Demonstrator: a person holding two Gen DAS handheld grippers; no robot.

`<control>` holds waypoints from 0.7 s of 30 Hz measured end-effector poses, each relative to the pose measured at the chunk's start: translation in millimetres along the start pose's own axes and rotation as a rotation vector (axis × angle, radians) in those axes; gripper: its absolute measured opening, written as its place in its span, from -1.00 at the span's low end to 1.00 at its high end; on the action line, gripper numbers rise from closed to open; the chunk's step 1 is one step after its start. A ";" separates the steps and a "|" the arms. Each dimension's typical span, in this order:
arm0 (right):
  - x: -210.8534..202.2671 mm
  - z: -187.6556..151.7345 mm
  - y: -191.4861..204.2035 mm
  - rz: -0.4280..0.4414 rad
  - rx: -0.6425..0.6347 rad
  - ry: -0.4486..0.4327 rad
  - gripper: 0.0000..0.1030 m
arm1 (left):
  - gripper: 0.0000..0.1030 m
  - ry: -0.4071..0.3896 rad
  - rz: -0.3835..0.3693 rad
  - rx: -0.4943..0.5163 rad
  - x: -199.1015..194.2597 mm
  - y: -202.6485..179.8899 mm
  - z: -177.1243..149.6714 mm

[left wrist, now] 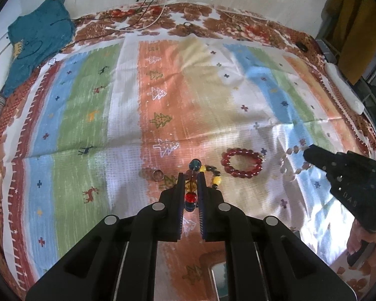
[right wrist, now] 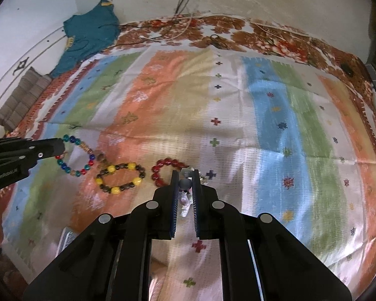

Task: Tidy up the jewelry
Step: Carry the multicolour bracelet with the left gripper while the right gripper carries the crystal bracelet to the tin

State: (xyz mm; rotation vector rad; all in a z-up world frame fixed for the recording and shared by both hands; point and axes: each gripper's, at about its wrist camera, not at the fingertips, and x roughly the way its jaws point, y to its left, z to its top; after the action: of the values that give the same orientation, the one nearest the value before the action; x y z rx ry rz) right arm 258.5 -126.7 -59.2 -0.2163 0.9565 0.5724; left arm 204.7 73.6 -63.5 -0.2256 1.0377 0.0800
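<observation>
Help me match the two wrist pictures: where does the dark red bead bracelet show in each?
Left wrist view: dark red bead bracelet right of centre, lying on the cloth.
Right wrist view: just left of centre, partly behind the gripper.
Shared landmark: yellow-and-dark bead bracelet beside it.

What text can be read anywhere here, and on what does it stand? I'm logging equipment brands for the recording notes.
"GenRobot.AI": white print on the side of the left gripper, slightly blurred.
"DAS": raised letters on the side of the right gripper; last letter uncertain.
Teal garment: yellow print, too blurred to read.
White tag at the edge of the striped cloth: too small to read.
</observation>
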 end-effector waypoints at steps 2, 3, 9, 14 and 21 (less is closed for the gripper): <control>-5.9 -2.5 4.8 0.012 -0.012 0.000 -0.78 | -0.83 -0.006 -0.009 -0.002 -4.9 -1.9 -1.9; -7.8 -3.3 6.3 0.017 -0.017 -0.001 -0.78 | -0.82 -0.009 -0.014 0.002 -7.9 -3.3 -3.2; -24.6 -7.9 16.5 0.055 -0.038 -0.016 -0.78 | -0.82 -0.028 -0.038 0.005 -23.5 -5.8 -9.3; -34.4 -13.0 24.2 0.074 -0.057 -0.022 -0.78 | -0.82 -0.039 -0.057 0.015 -35.8 -9.5 -15.1; -45.3 -18.9 28.5 0.097 -0.057 -0.028 -0.78 | -0.82 -0.055 -0.078 0.040 -51.1 -16.3 -26.2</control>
State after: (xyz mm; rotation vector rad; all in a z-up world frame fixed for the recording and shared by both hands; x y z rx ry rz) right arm 209.4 -127.4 -30.7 -0.2132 0.9280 0.6911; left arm 159.5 53.9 -29.9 -0.2263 0.9737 -0.0053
